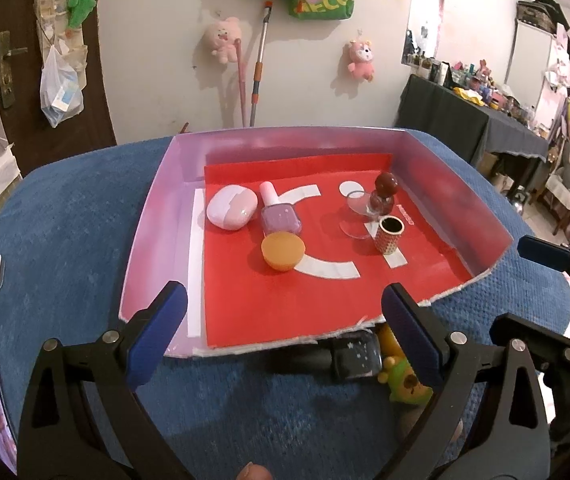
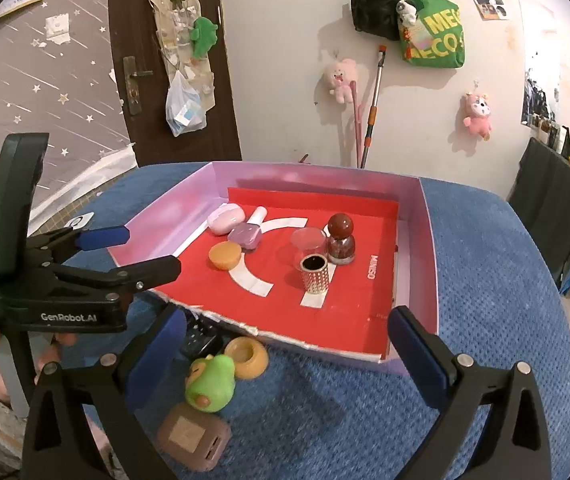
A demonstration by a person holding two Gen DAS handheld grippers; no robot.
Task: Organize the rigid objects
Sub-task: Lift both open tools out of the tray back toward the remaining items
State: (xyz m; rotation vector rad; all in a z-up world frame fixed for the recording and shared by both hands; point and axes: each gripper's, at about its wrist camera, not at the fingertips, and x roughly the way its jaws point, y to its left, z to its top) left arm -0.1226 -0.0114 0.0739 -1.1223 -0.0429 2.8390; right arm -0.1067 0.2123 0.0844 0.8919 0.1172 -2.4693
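left gripper (image 1: 285, 320) jaws wide apart, nothing between, hovering at near edge of pink tray (image 1: 157, 196) on blue tabletop (image 1: 65, 208). right gripper (image 2: 285, 340) jaws wide apart too, empty. in tray on red liner: pink case (image 1: 231, 210), lilac nail polish bottle (image 1: 279, 216), orange cup (image 1: 283, 256) at left; clear glass (image 1: 359, 208), brown-capped bottle (image 1: 383, 196), gold-studded tube (image 1: 389, 240) at right. outside tray, near edge: dark bottle (image 1: 355, 358), green toy (image 2: 209, 388), orange ring pot (image 2: 247, 356), brown block (image 2: 195, 436).
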